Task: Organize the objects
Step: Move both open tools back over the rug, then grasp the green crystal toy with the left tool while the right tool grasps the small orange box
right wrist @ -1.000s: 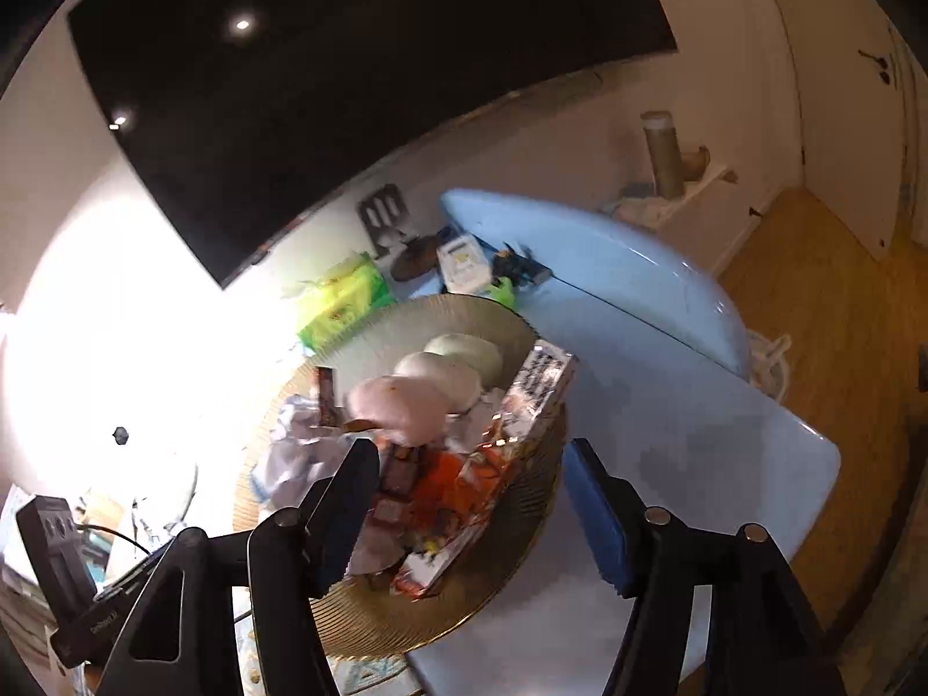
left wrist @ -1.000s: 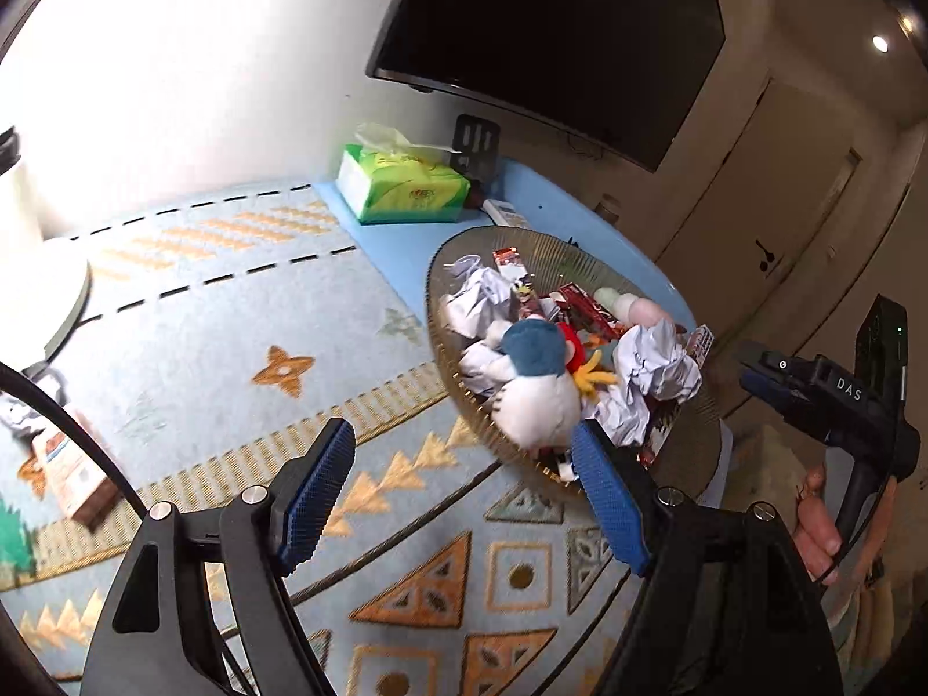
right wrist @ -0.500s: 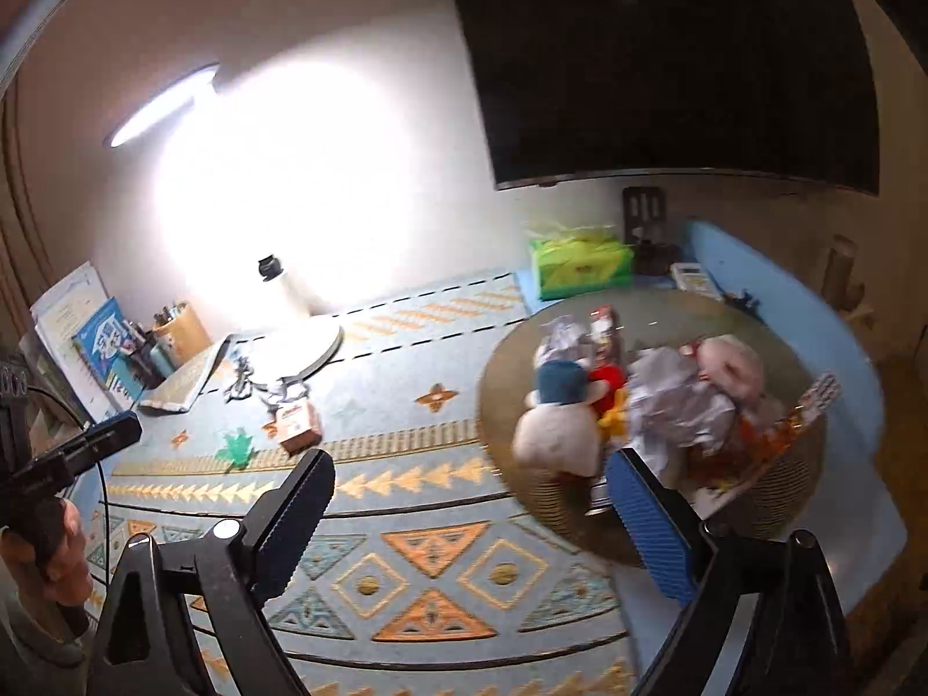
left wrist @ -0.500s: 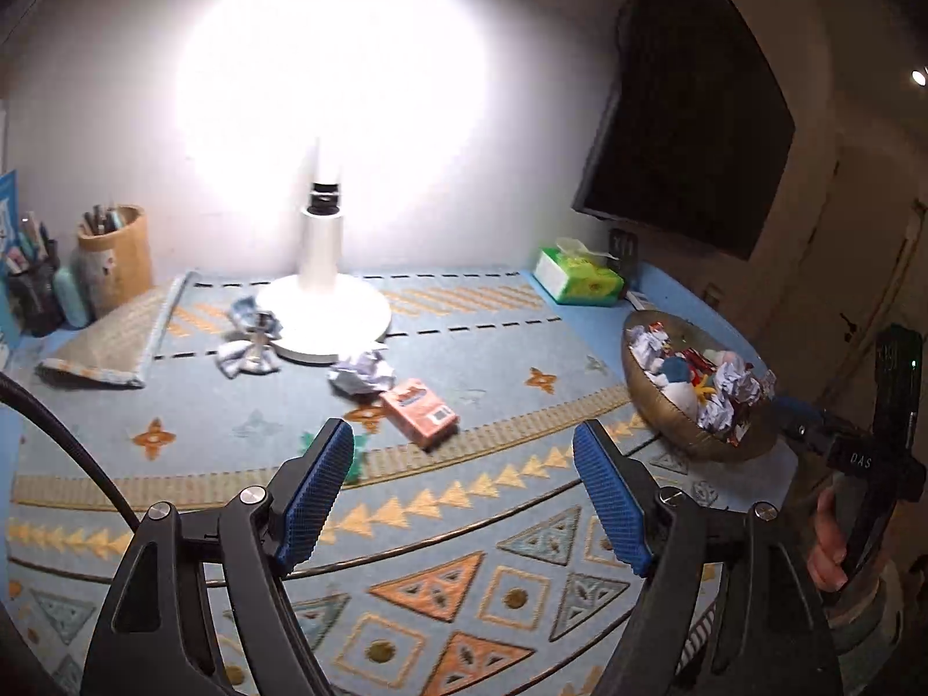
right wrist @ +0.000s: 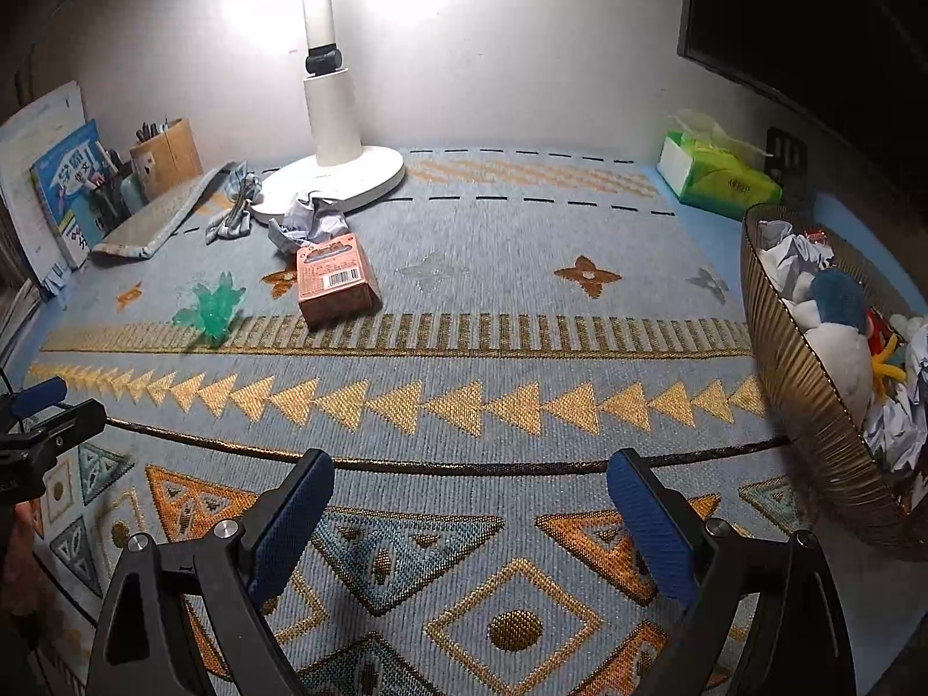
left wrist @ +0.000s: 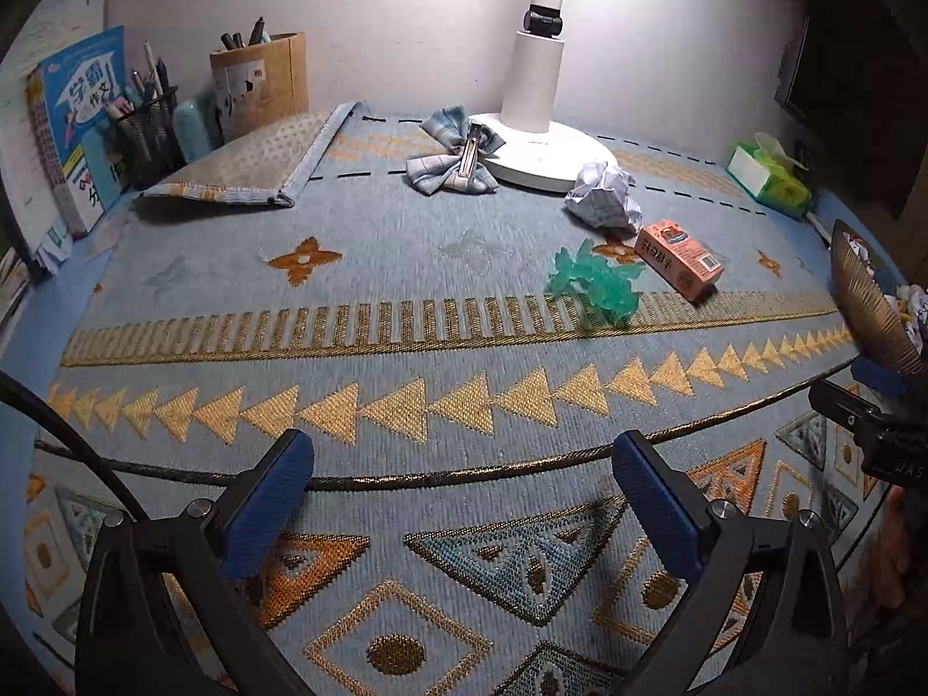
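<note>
On the patterned mat (left wrist: 406, 267) lie an orange carton (left wrist: 678, 258) (right wrist: 333, 278), a green plastic leaf piece (left wrist: 597, 284) (right wrist: 214, 304), a crumpled paper ball (left wrist: 603, 197) (right wrist: 307, 223) and a checked cloth with a clip (left wrist: 455, 156) (right wrist: 235, 209). A ribbed golden bowl (left wrist: 870, 313) (right wrist: 812, 383) at the right holds a plush bird, paper balls and wrappers. My left gripper (left wrist: 461, 452) hangs over the near mat, its jaws opening, nothing between them. My right gripper (right wrist: 470, 467) is open and empty, left of the bowl.
A white lamp base (left wrist: 545, 151) (right wrist: 342, 174) stands at the back. A green tissue pack (left wrist: 765, 174) (right wrist: 719, 180) sits back right. Pen holders (left wrist: 261, 81), books (left wrist: 75, 116) and the mat's folded corner (left wrist: 249, 162) fill the back left. A dark screen hangs at right.
Both grippers swung away from the bowl and sank toward the near mat, now facing the lamp and the loose items. Both pairs of jaws stand wider than before.
</note>
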A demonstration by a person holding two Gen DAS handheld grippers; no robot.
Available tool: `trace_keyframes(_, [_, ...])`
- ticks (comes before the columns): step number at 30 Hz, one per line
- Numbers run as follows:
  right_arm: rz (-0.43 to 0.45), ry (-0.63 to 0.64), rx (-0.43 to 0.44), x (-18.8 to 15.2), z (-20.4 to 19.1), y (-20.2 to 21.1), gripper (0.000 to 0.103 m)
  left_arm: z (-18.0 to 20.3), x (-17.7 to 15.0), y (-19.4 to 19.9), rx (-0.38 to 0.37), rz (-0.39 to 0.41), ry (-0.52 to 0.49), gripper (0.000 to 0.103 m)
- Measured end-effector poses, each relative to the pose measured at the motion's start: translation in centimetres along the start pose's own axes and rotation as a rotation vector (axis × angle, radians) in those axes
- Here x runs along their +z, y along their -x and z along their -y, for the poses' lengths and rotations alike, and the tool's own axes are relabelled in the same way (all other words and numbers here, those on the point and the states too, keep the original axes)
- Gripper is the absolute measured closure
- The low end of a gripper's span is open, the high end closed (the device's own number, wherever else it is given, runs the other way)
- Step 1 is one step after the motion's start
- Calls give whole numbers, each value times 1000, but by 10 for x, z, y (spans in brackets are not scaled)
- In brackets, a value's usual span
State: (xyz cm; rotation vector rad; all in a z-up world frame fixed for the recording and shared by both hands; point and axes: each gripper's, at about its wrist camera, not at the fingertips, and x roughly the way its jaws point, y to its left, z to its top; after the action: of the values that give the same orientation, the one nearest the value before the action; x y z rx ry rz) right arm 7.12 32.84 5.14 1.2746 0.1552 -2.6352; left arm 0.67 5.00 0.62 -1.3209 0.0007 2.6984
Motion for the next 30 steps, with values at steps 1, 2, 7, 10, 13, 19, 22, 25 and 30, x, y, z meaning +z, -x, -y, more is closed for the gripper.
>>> trace_keyframes(1, [-9, -6, 11, 0, 1, -2, 8, 2, 0, -7, 28, -24, -11, 0])
trace_keyframes(2, [-21, -13, 24, 0, 4, -4, 8, 5, 1, -13, 57, -55, -27, 0])
trace_keyframes(7, [-76, -74, 15, 4, 12, -16, 8, 20, 28, -15, 10, -42, -71, 0])
trace_keyframes(10, [-74, -76, -14, 5, 11, -16, 8, 32, 43, -24, -16, -25, -98, 0])
trace_keyframes(13, [-78, -55, -28, 5, 7, -17, 8, 47, 54, -34, -37, -3, -140, 0])
trace_keyframes(19, [-73, 10, -27, 5, -4, -16, 8, 53, 59, -55, -66, -40, -159, 1])
trace_keyframes(22, [-68, 25, -38, 5, -7, -16, 8, 50, 59, -53, -96, -34, -145, 1])
trace_keyframes(25, [-75, 57, -16, 8, -12, -18, 8, 50, 63, -56, -96, -33, -123, 1])
trace_keyframes(30, [-96, 63, 16, 13, -15, -25, 8, 59, 72, -62, -78, -14, -141, 23])
